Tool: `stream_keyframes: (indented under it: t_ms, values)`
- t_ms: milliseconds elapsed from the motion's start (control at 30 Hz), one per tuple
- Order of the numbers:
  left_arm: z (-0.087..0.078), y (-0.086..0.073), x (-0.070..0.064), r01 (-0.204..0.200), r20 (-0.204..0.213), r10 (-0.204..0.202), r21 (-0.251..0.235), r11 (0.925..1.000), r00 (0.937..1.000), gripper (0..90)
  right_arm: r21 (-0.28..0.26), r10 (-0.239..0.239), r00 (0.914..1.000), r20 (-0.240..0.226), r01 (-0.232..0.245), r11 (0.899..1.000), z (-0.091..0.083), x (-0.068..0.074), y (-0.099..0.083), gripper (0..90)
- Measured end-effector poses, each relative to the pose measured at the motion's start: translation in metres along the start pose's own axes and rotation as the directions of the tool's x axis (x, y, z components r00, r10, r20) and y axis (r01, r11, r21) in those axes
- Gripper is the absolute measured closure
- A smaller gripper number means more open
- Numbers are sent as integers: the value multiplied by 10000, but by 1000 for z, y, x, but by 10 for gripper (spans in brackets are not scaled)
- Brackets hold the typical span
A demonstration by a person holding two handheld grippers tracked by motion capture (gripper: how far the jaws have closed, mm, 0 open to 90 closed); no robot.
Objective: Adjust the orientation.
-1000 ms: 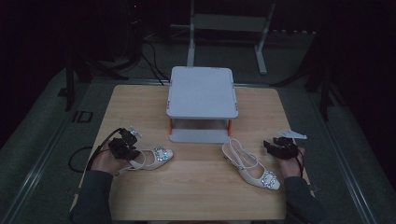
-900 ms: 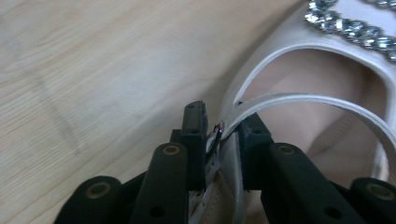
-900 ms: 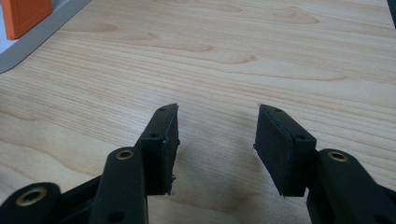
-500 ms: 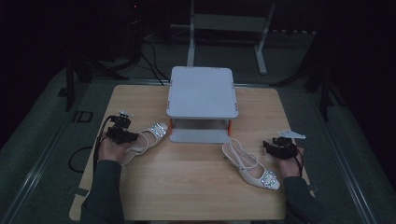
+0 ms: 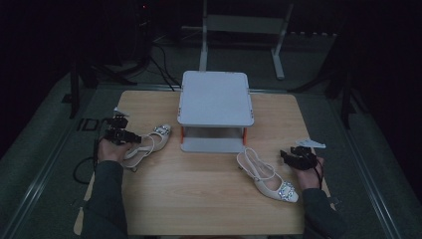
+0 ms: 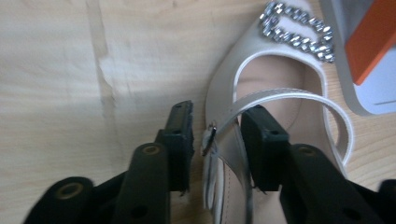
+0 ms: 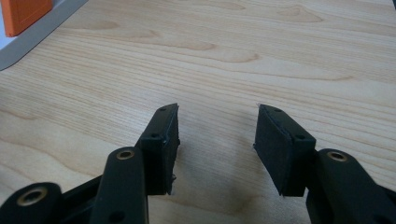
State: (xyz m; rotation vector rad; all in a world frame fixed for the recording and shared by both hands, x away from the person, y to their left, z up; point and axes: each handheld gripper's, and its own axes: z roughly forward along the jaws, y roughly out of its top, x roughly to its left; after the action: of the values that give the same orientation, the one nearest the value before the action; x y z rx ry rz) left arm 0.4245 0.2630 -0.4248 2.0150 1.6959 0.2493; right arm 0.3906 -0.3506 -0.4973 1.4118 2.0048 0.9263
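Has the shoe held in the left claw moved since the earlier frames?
Yes. The left shoe, gripped by the left claw, has gone forward and rightward toward the white rack; its jeweled toe now lies near the rack's base.

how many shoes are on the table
2. One cream strappy shoe with a jewelled toe lies at the table's left, beside the grey two-tier rack, its side between the left gripper jaws. The other cream shoe lies right of centre, beside the open right gripper.

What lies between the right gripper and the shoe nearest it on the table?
Nothing: in the high view a strip of bare table separates the right gripper from the right shoe; its fingers stand open over bare wood.
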Motion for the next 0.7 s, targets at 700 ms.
stream_keyframes:
  t_ms: [700]
  values:
    - [0,6,-11,-2091,37,2091,203,9777,9779,523,1,39,10000,-4,-39,10000,0,0,0,493]
